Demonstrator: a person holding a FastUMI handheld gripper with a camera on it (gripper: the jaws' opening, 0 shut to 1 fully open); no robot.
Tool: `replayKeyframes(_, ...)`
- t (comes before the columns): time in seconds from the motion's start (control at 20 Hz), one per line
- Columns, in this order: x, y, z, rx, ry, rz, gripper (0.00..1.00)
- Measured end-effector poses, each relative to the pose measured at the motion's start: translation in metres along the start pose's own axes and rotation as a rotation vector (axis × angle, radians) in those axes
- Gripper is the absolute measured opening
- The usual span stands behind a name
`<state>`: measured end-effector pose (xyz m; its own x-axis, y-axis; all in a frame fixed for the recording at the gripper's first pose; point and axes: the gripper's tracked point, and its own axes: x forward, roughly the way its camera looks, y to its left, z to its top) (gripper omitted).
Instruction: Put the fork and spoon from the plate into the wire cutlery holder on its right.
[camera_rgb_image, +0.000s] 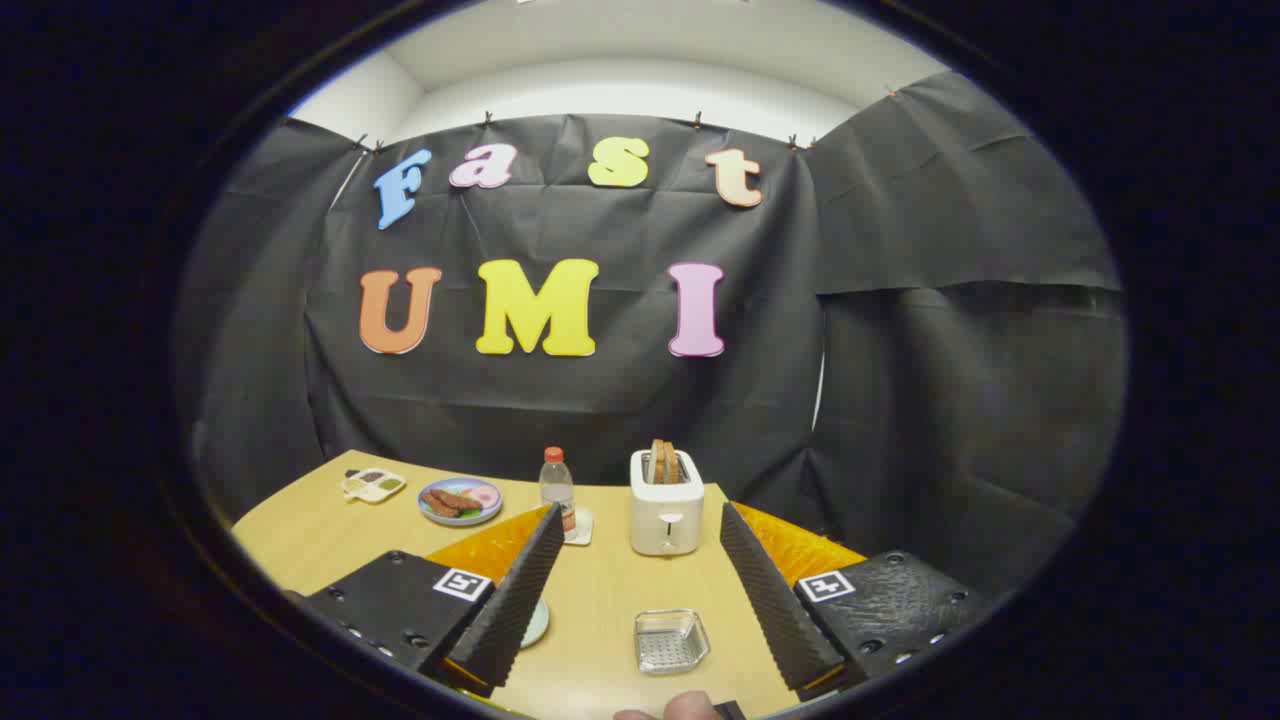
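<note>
the wire cutlery holder sits low in the frame, a little right of centre, on the light wooden table. it is a small square mesh basket, and it lies between the two fingers of the gripper, nearer the right one, touching neither. what it holds, if anything, cannot be made out.

a pale plate shows just as a thin sliver at the lower left of centre, tucked behind the left finger; the rest of it is hidden. the fork and spoon cannot be seen.

the fingers stand wide apart, gripping nothing, both slanting up and inward toward the middle of the frame. each gripper body carries a square black-and-white marker. at the very bottom edge, centre, a fingertip of the person pokes into view, cut off.

beyond the fingers, mid-frame, a white toaster stands with two slices of toast upright in its slots. just left of it is a clear bottle with a red cap, on a small white coaster; its label is too small to read. further left lies a plate of food and, toward the table's far left corner, a small divided tray, its contents unclear.
</note>
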<state>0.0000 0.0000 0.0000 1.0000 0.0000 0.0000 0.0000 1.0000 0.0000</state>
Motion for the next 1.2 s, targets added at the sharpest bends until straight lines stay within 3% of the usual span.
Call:
replayKeyframes(0.6,-0.003,0.013,-0.020,-0.019,0.087,0.047,0.95)
replayKeyframes(1.2,0.008,0.072,-0.062,-0.009,0.253,0.143,0.95)
